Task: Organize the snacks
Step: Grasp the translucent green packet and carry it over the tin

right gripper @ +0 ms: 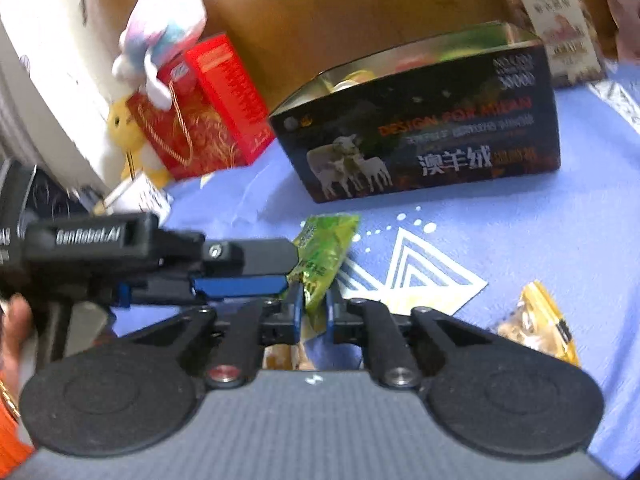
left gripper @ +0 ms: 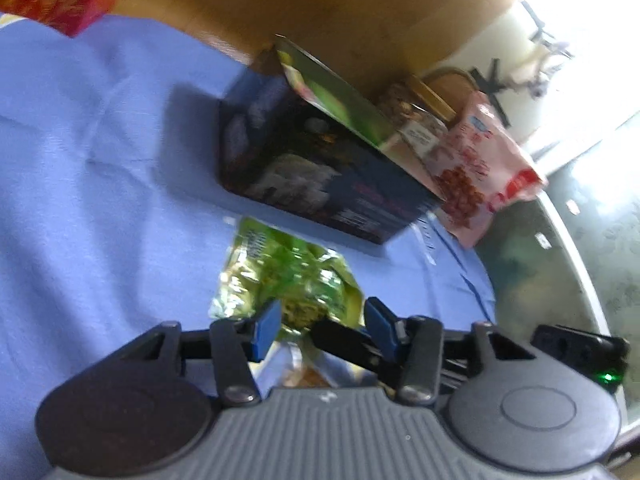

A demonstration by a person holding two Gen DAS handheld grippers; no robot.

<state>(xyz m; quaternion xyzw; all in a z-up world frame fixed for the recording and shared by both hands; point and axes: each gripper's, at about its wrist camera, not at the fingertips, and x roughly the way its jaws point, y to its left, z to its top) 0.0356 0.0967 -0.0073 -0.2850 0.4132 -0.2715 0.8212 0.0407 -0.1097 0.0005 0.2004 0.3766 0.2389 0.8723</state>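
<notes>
A green snack packet (right gripper: 325,248) is held above the blue cloth (right gripper: 540,216). My right gripper (right gripper: 314,304) is shut on its near end. My left gripper (left gripper: 322,322) is open, its blue fingers either side of the same packet (left gripper: 288,280); it also shows in the right wrist view (right gripper: 248,272), reaching in from the left beside the packet. A dark open box with sheep pictures (right gripper: 424,128) stands behind; it also shows in the left wrist view (left gripper: 316,172), with something inside.
A yellow snack packet (right gripper: 540,328) lies on the cloth at right. A jar (right gripper: 552,20) and a pink snack bag (left gripper: 484,164) stand behind the box. A red gift bag (right gripper: 192,120) and plush toys (right gripper: 164,36) sit at left against a wooden wall (right gripper: 340,8).
</notes>
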